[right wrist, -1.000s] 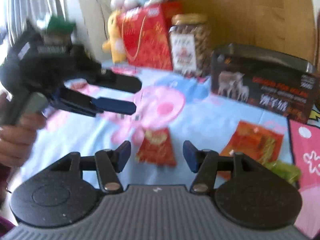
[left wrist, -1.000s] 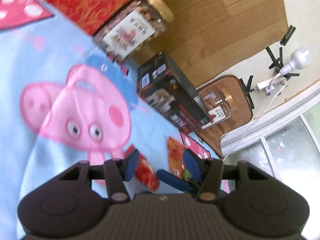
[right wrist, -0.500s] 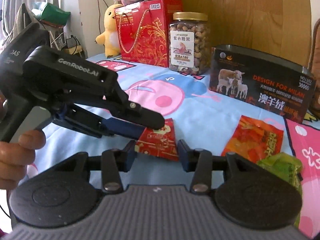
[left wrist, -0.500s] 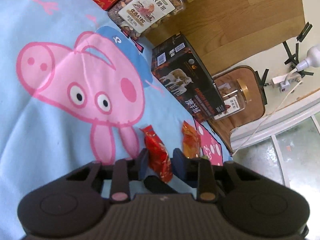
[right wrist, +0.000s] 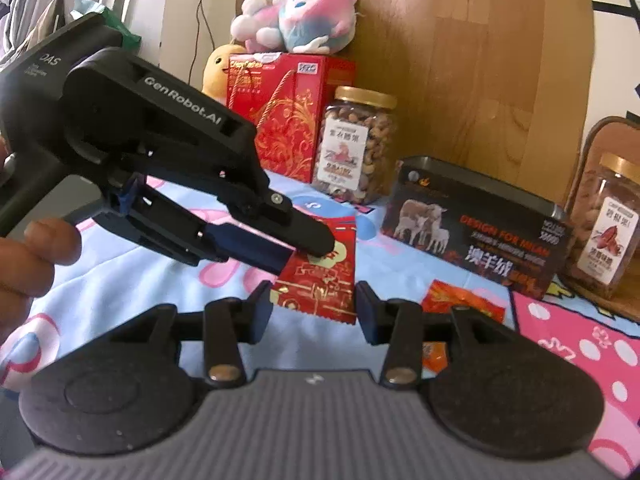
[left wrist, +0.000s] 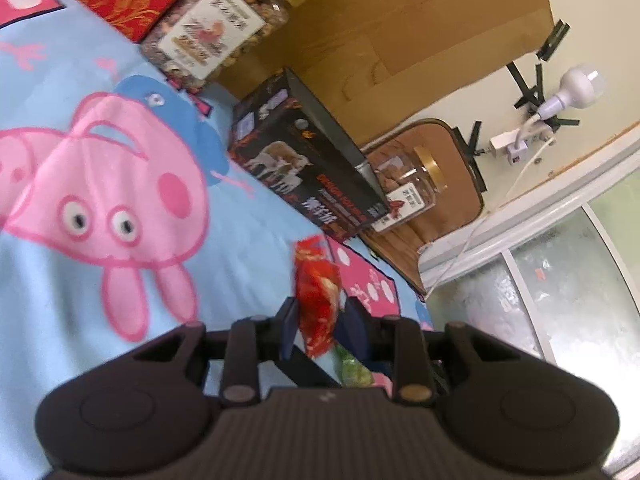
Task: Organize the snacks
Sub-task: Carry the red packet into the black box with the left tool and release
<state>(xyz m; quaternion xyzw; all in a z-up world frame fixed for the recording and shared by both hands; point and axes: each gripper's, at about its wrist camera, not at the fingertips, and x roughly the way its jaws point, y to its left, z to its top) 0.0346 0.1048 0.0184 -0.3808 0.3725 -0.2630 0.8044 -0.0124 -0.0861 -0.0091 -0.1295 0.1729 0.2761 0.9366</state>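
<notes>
plush toy (right wrist: 296, 14) on gift box | pig-print cloth (left wrist: 120, 184) | bulb (left wrist: 580, 86) on wall

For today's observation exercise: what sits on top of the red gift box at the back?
On the red gift box rests a pink and blue plush toy. A yellow plush stands beside the box, partly hidden; the box's contents cannot be seen.

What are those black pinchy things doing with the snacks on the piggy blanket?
A person is sorting snacks with a gripper in each hand. The left gripper is pinching a red snack packet and holding it up above the blue cartoon pig blanket. The right gripper sits just below the packet with its jaws either side of it, not squeezing. An orange packet lies on the blanket nearby, and nut jars and a black box stand behind.
</notes>
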